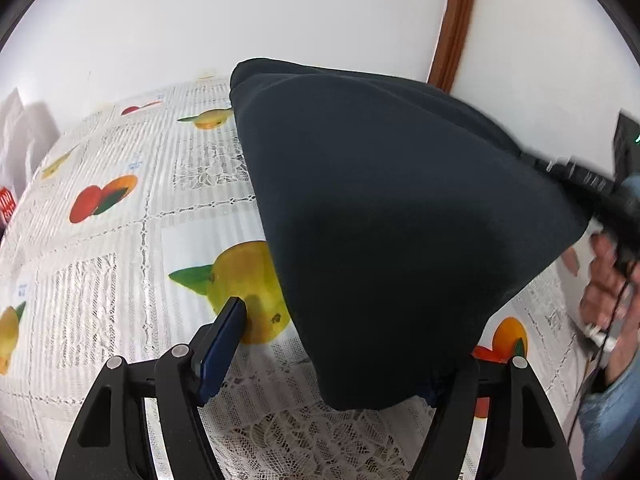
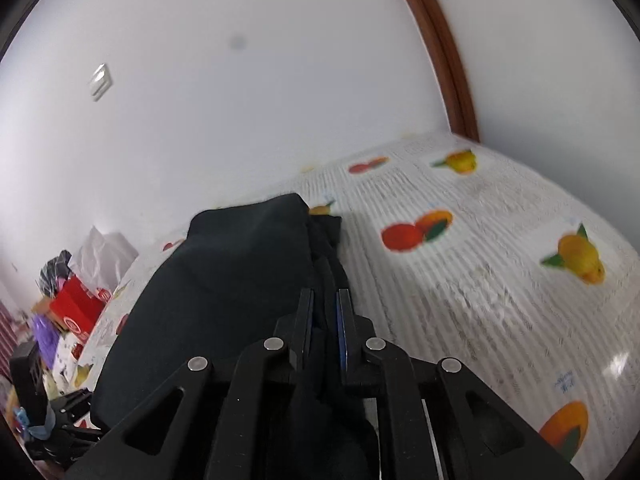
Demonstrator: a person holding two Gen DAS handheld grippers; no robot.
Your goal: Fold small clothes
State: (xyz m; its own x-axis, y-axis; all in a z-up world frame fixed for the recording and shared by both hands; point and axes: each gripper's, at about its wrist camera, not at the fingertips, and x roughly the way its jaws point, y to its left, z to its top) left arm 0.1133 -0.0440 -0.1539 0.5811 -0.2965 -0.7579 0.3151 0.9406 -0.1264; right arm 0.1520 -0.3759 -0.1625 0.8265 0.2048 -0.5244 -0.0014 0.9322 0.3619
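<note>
A dark navy garment (image 1: 380, 220) rises off the fruit-print tablecloth (image 1: 100, 280) and is drawn taut toward the right. My left gripper (image 1: 336, 340) stands open. Its left finger (image 1: 224, 344) is clear of the cloth, while the garment's lower edge drapes over and hides the right finger. At the right edge my right gripper (image 1: 592, 184), blurred, pinches the garment's corner. In the right wrist view the right gripper (image 2: 324, 308) is shut on a bunched fold of the garment (image 2: 224, 280), the rest of which spreads away to the left over the tablecloth (image 2: 480, 280).
A white wall and a brown door frame (image 1: 456, 20) stand behind the table. Clutter sits past the table's left end: a red box (image 2: 76, 308) and a white bag (image 2: 104, 256). A person's hand (image 1: 608, 280) and denim sleeve (image 1: 612, 412) are at the right.
</note>
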